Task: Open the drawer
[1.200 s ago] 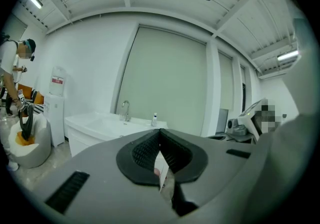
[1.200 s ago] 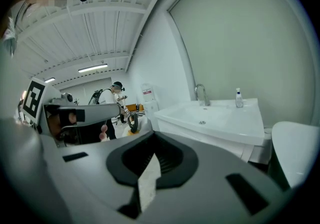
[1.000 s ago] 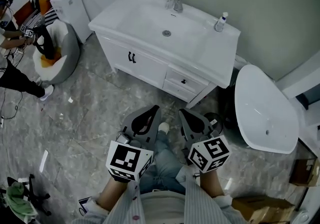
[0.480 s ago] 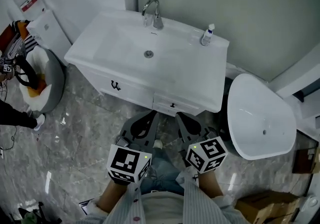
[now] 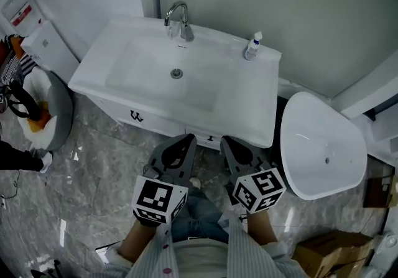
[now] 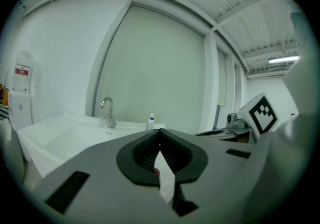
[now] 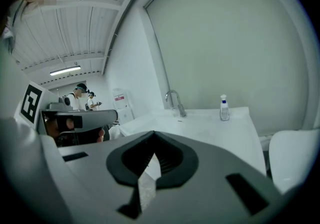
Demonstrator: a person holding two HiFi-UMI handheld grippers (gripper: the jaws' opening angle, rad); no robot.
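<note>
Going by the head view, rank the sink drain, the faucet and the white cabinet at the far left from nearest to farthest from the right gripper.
From the right gripper:
1. The sink drain, mid-basin, up and left of the gripper.
2. The faucet, at the basin's back edge, beyond the drain.
3. The white cabinet, far left by the wall.

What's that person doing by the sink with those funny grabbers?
A person stands in front of the sink, holding a gripper in each hand. The left gripper and the right gripper both point toward it, fingers shut, with nothing in them. The job is to open the little drawer under the sink, but it looks shut and neither gripper has hold of it yet.
</note>
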